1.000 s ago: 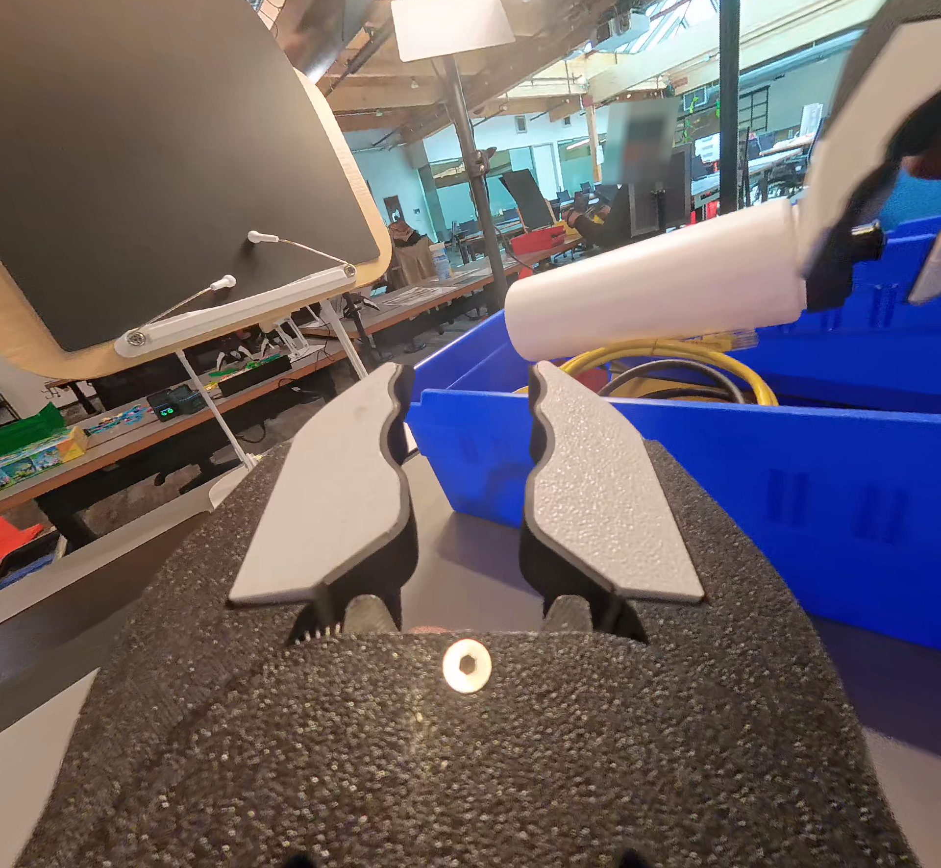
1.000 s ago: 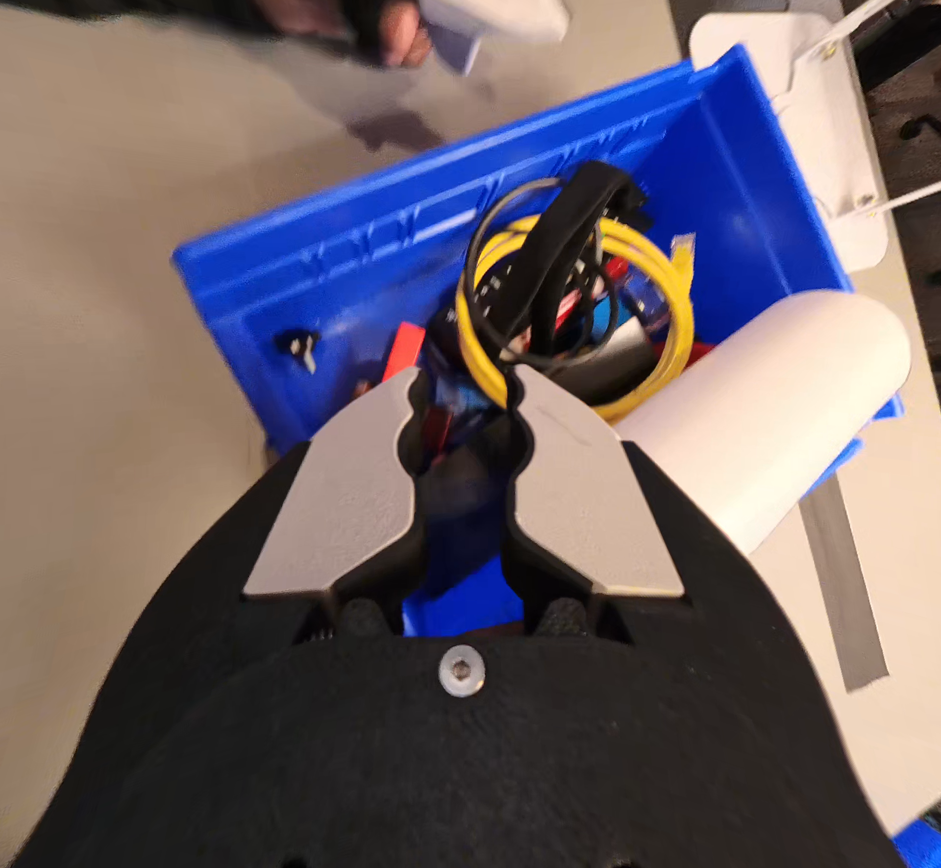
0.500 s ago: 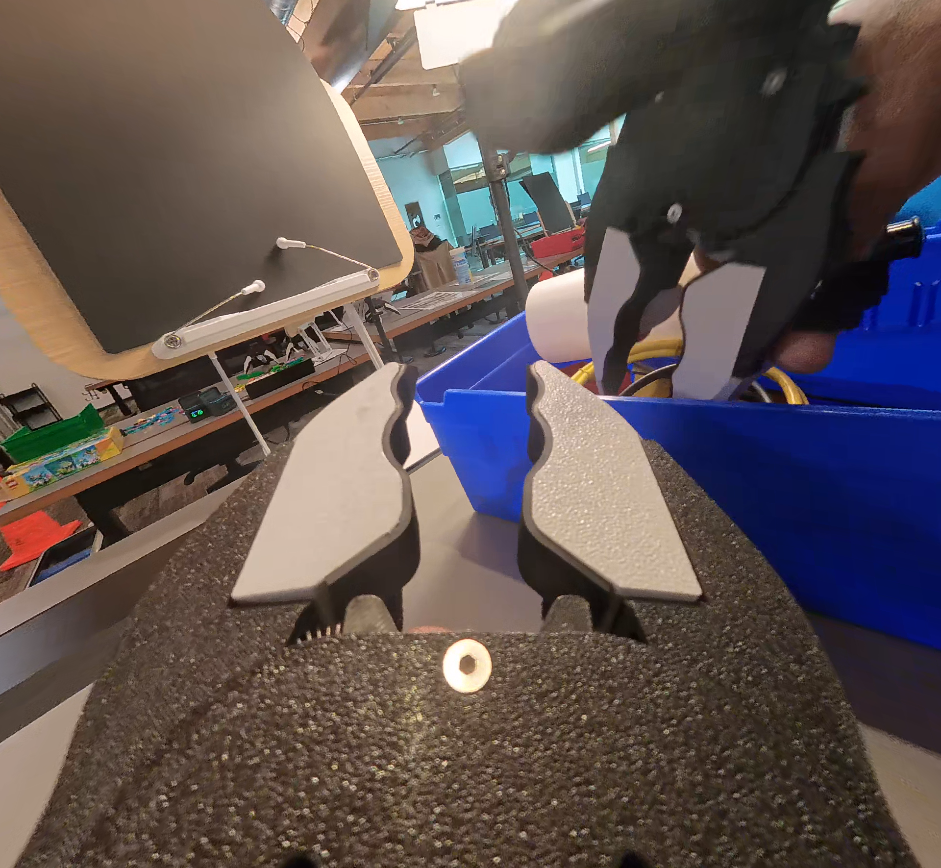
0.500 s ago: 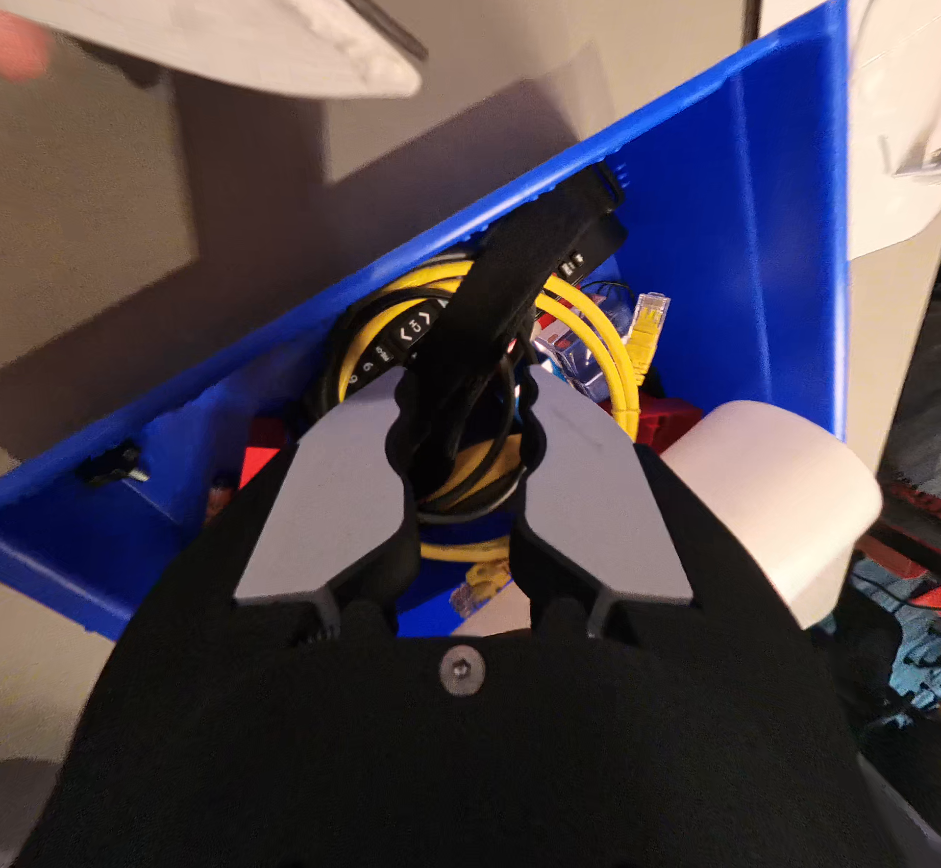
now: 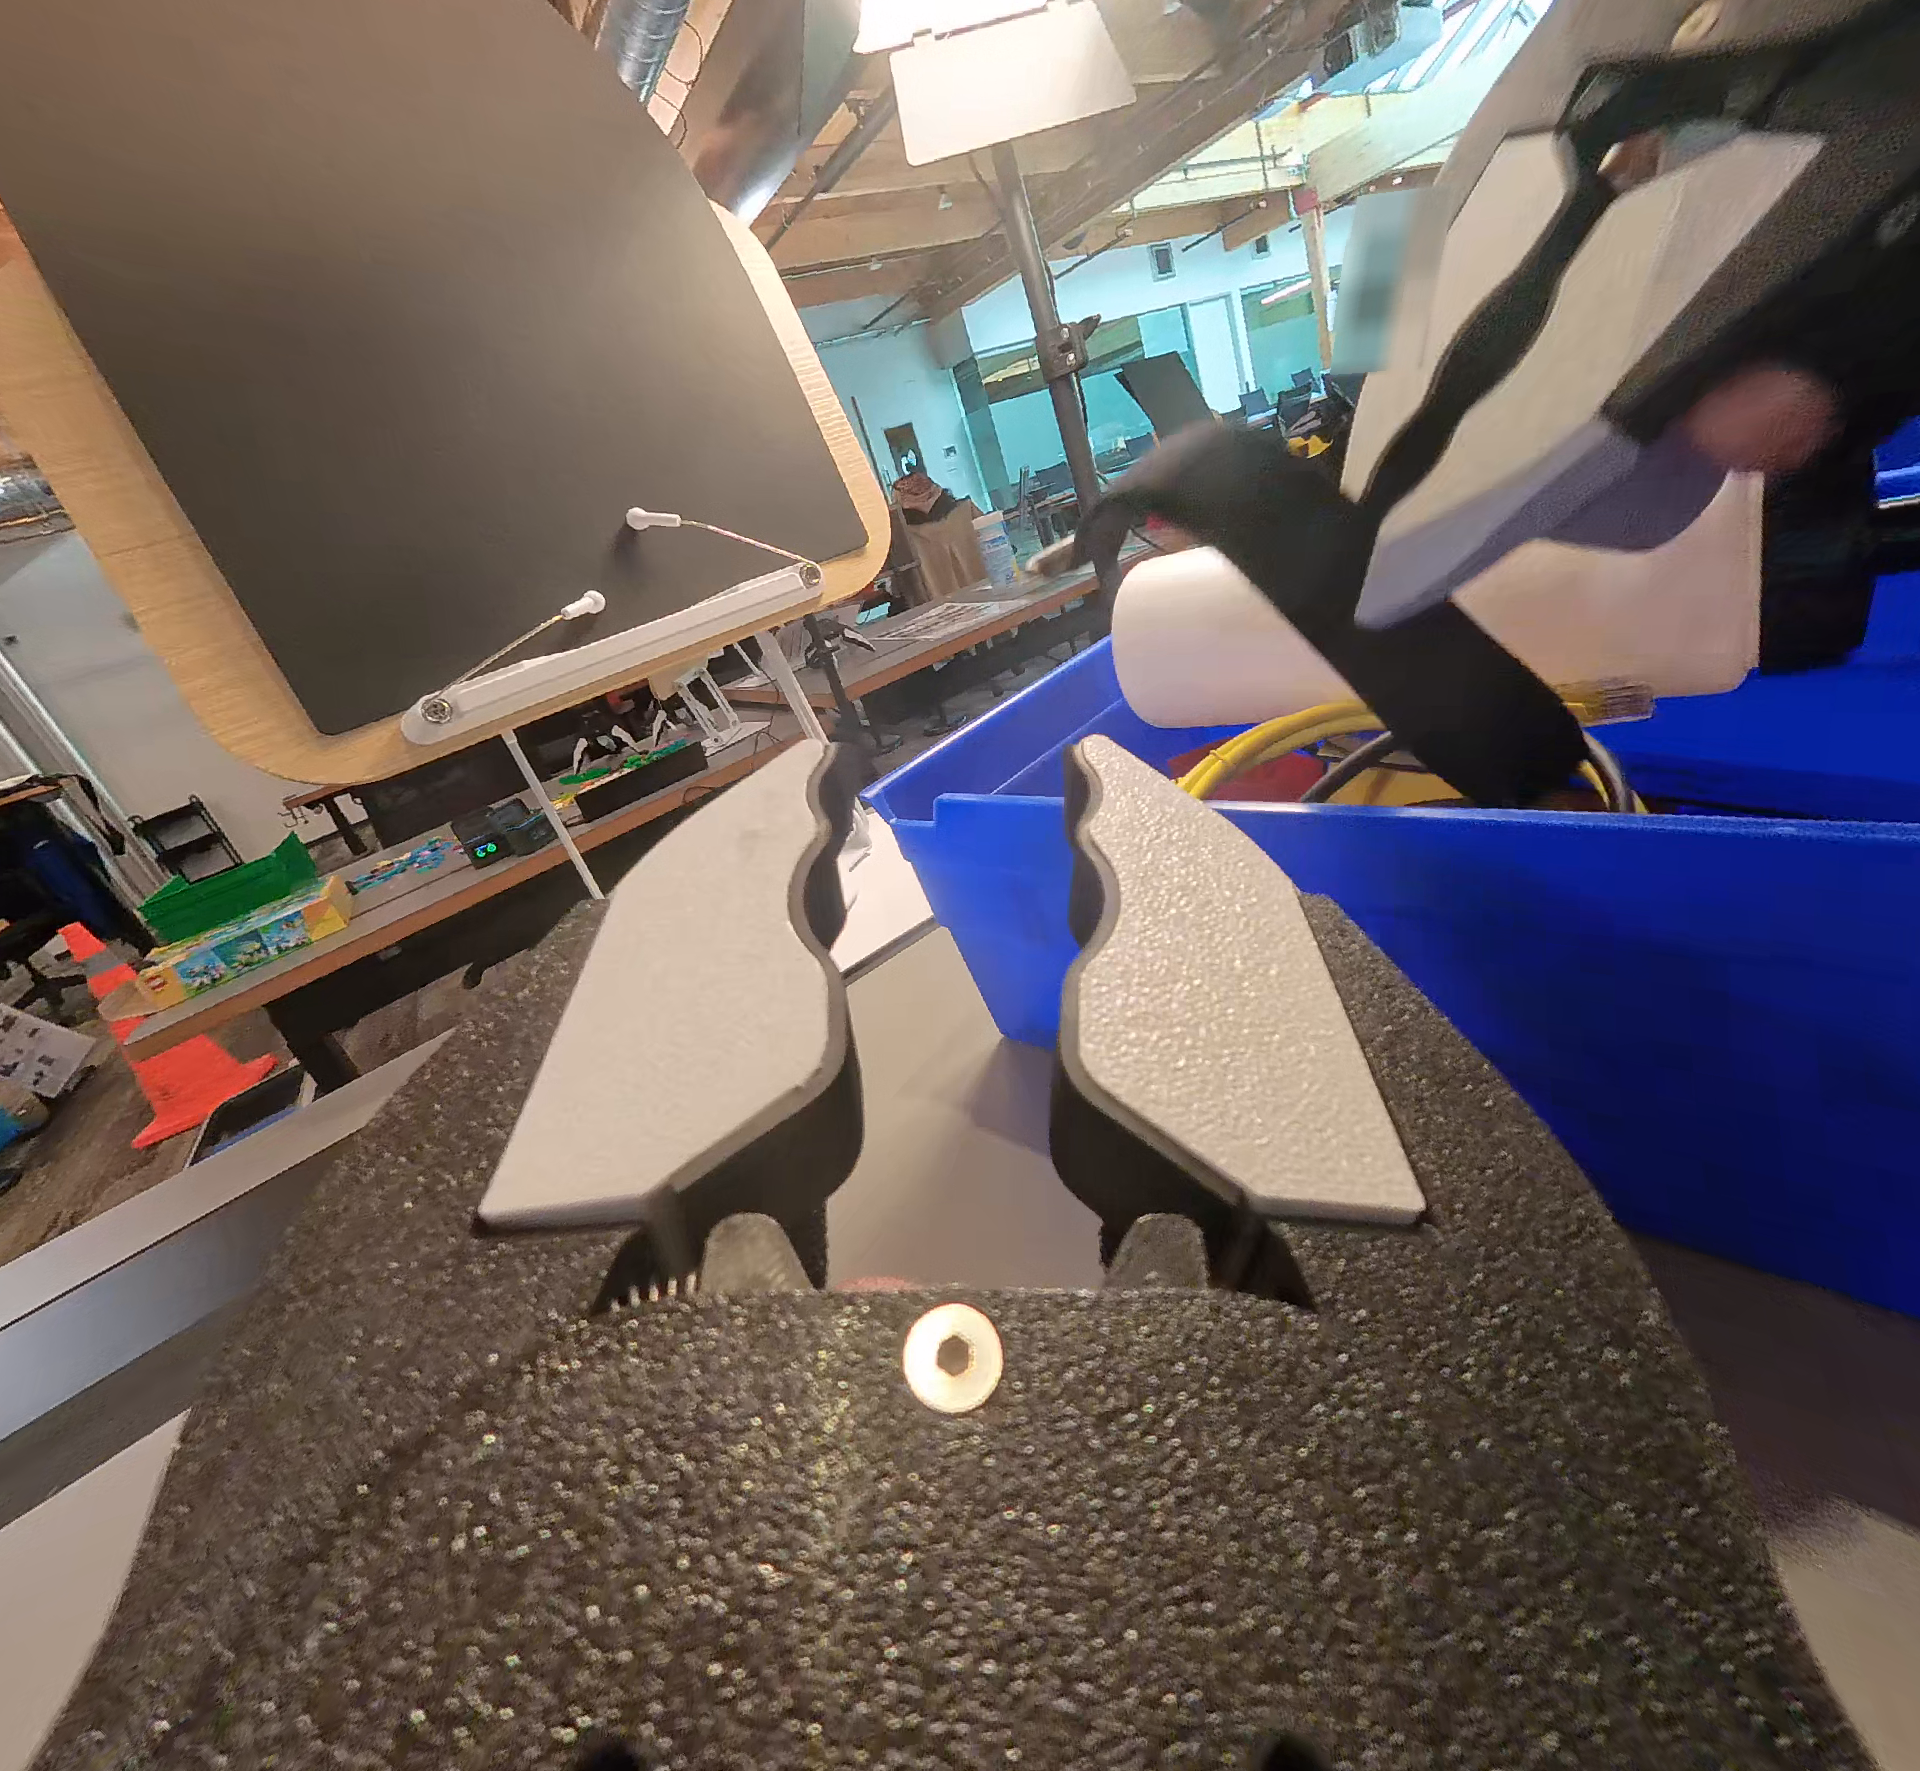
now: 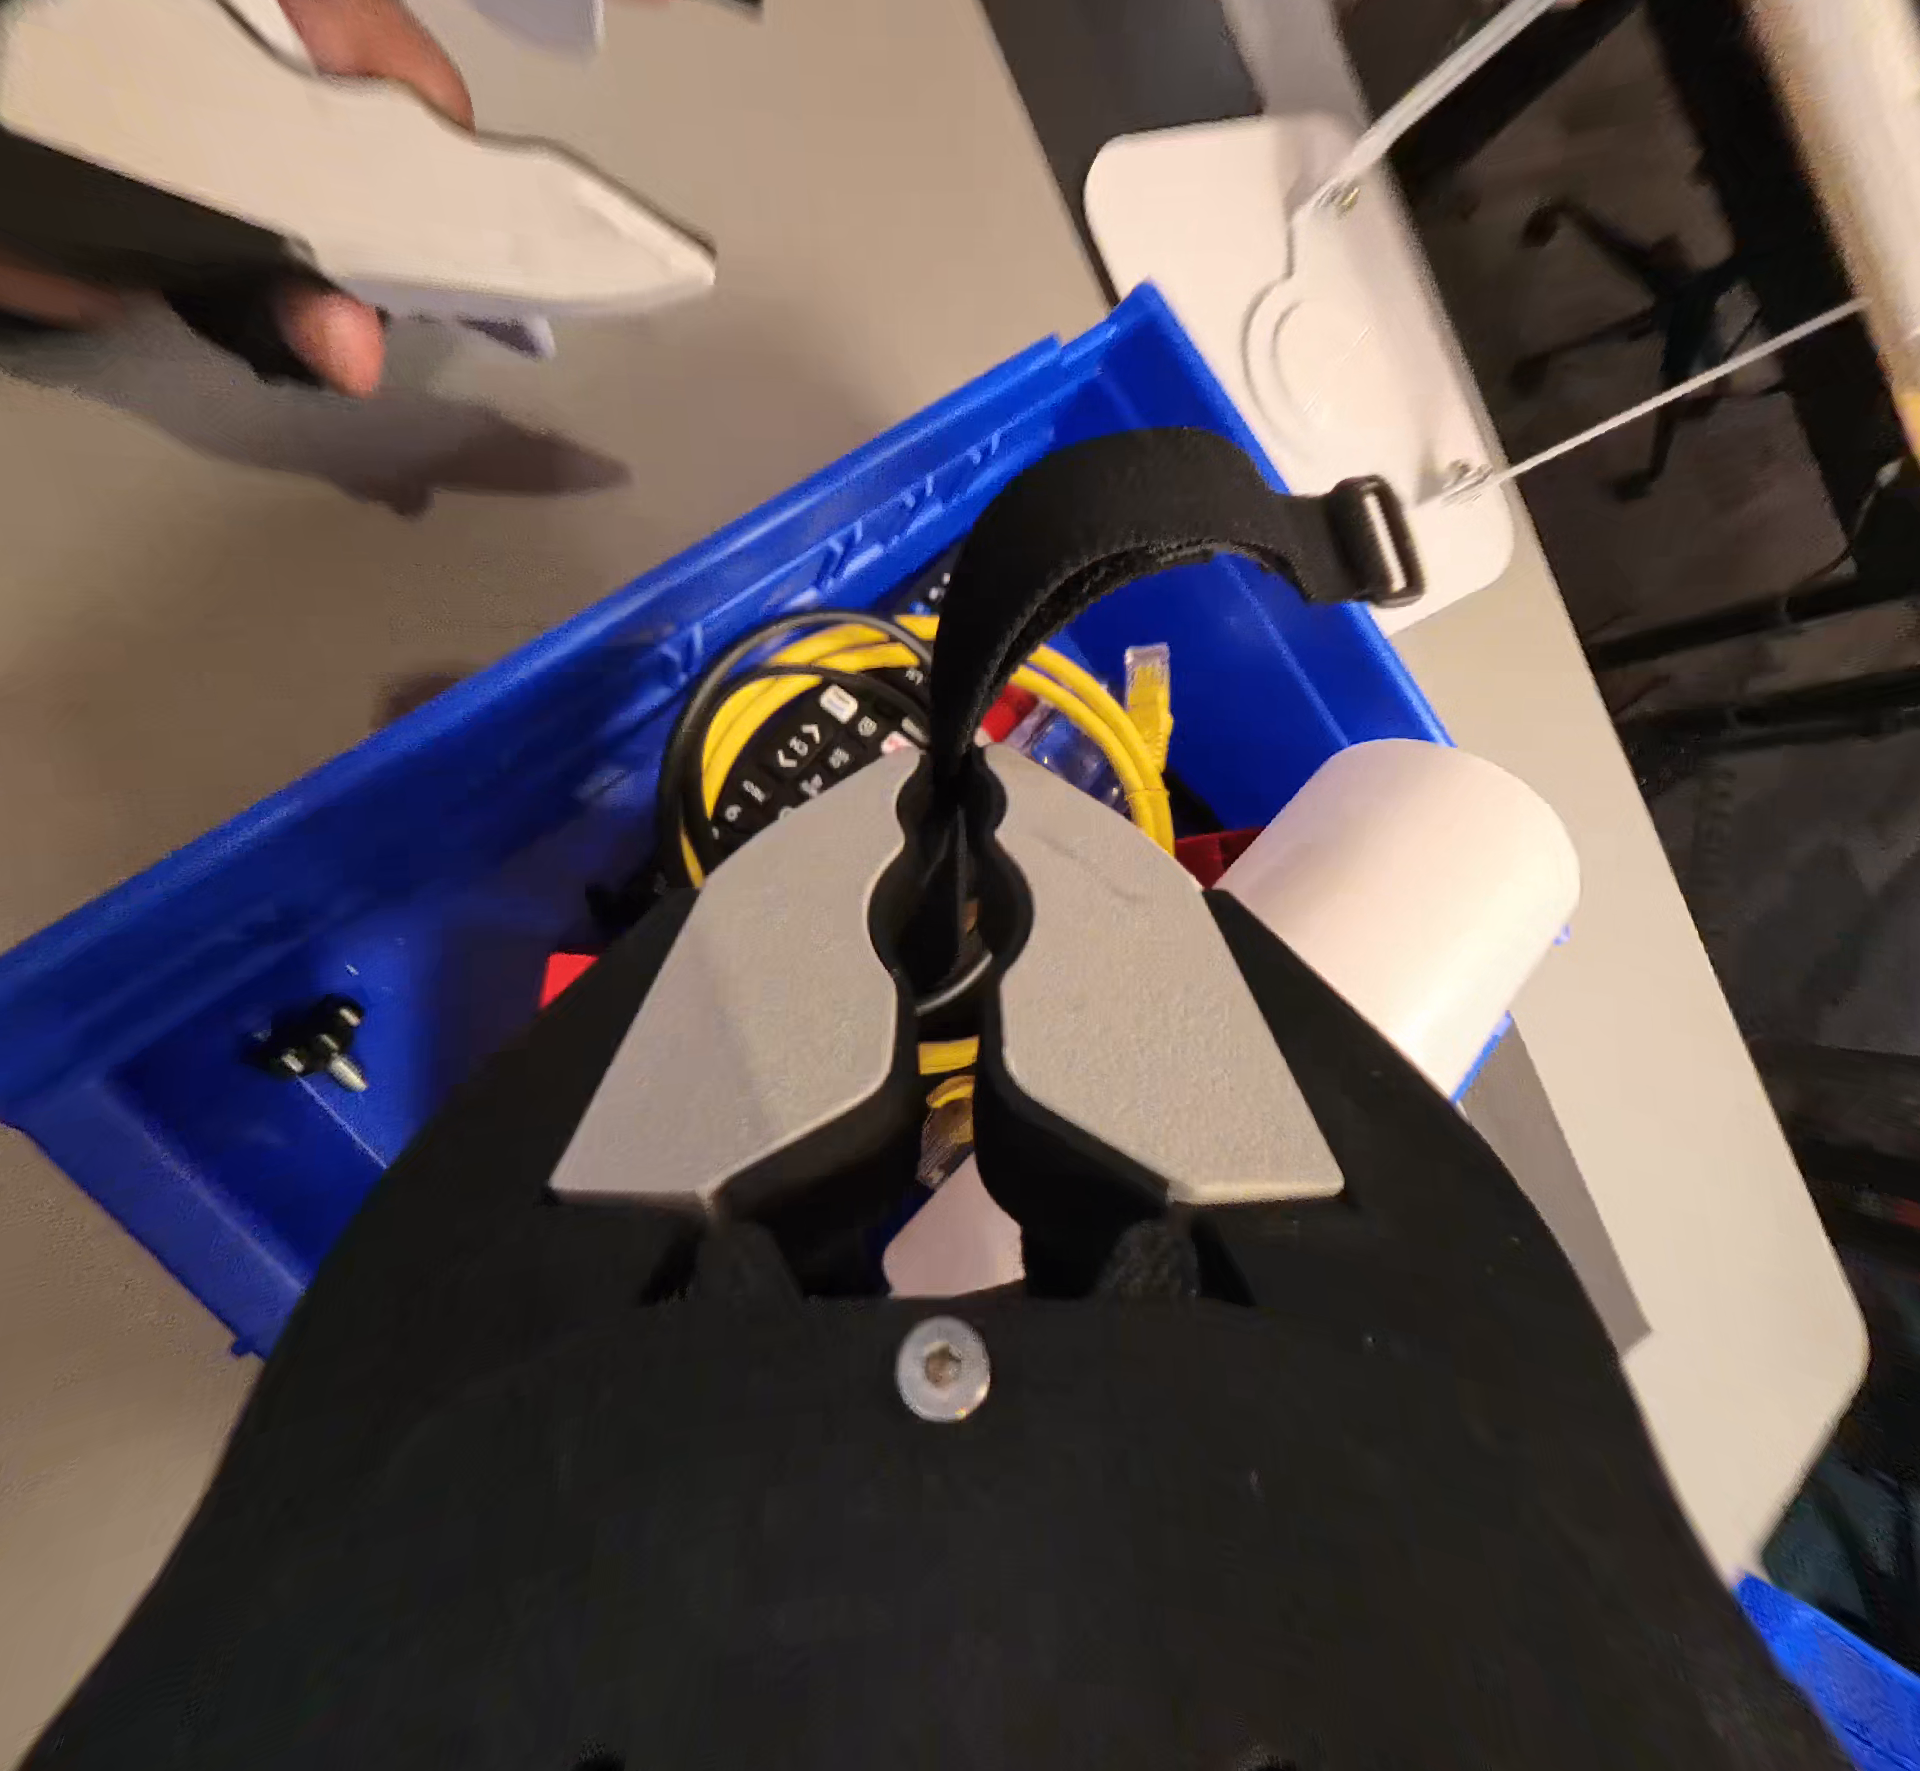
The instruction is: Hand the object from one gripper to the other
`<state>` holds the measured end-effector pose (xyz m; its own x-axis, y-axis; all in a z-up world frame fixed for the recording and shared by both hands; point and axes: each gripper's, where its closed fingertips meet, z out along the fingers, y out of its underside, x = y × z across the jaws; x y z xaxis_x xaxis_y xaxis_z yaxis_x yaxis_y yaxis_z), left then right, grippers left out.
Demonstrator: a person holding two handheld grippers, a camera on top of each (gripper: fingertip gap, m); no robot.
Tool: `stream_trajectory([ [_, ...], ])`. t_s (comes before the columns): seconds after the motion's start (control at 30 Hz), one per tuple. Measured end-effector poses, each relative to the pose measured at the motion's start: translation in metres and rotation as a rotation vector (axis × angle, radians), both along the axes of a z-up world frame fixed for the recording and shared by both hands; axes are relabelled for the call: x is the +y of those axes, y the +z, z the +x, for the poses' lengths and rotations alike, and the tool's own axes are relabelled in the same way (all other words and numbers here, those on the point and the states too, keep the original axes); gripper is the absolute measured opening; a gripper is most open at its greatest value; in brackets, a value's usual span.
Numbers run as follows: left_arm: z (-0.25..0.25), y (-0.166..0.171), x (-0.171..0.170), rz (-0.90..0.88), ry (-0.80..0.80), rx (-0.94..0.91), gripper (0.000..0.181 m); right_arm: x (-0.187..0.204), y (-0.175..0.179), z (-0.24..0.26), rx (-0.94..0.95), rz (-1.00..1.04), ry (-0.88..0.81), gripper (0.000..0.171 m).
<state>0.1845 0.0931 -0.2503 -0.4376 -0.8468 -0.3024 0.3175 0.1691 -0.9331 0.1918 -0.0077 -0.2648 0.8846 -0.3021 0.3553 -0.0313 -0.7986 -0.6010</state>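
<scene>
My right gripper point(image 6: 951, 771) is shut on a black strap point(image 6: 1091, 516) with a buckle at its end. It holds the strap above the blue bin point(image 6: 416, 848); the strap arches up and to the right from my fingertips. In the left wrist view the right gripper point(image 5: 1371, 526) hangs over the bin point(image 5: 1558, 994) at upper right, and the strap point(image 5: 1475, 703) trails down into it. My left gripper point(image 5: 951, 765) is open and empty, just outside the bin's near wall. It also shows blurred at the top left of the right wrist view point(image 6: 732, 126), held by a hand.
The bin holds a coiled yellow cable point(image 6: 1101, 713), a black remote point(image 6: 810, 755), red parts and a white cylinder point(image 6: 1403, 890) leaning on its rim. A white stand base point(image 6: 1299, 350) sits behind the bin. A black board point(image 5: 364, 319) stands at the left.
My right gripper went down into the bin with its jaws around the black strap, shut on it and lifted it. My left gripper stayed open beside the bin.
</scene>
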Motion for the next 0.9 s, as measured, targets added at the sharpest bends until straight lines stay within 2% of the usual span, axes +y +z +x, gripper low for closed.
stream_trajectory([
  [0.2,-0.016,-0.003,-0.006,0.003,0.004,0.003,0.041,-0.017,0.056,-0.019,-0.106,0.456,0.075,0.005],
  [0.33,-0.038,0.005,-0.018,-0.026,-0.038,-0.021,0.040,-0.026,0.071,-0.047,-0.049,0.631,0.194,0.005],
  [0.4,-0.056,0.011,-0.035,-0.064,-0.136,-0.013,0.041,-0.026,0.073,-0.068,-0.032,0.681,0.277,0.002],
  [0.5,-0.100,0.018,-0.077,-0.071,-0.435,0.060,0.041,-0.029,0.065,-0.096,-0.124,0.664,0.390,0.005],
  [0.6,-0.143,0.026,-0.107,-0.068,-0.618,0.143,0.042,-0.037,0.062,-0.127,-0.278,0.641,0.482,0.005],
  [0.73,-0.180,0.030,-0.136,-0.015,-0.614,0.137,0.044,-0.043,0.049,-0.168,-0.393,0.568,0.543,0.005],
  [0.9,-0.203,0.032,-0.158,-0.052,-0.545,0.175,0.044,-0.046,0.014,-0.210,-0.523,0.411,0.577,0.005],
])
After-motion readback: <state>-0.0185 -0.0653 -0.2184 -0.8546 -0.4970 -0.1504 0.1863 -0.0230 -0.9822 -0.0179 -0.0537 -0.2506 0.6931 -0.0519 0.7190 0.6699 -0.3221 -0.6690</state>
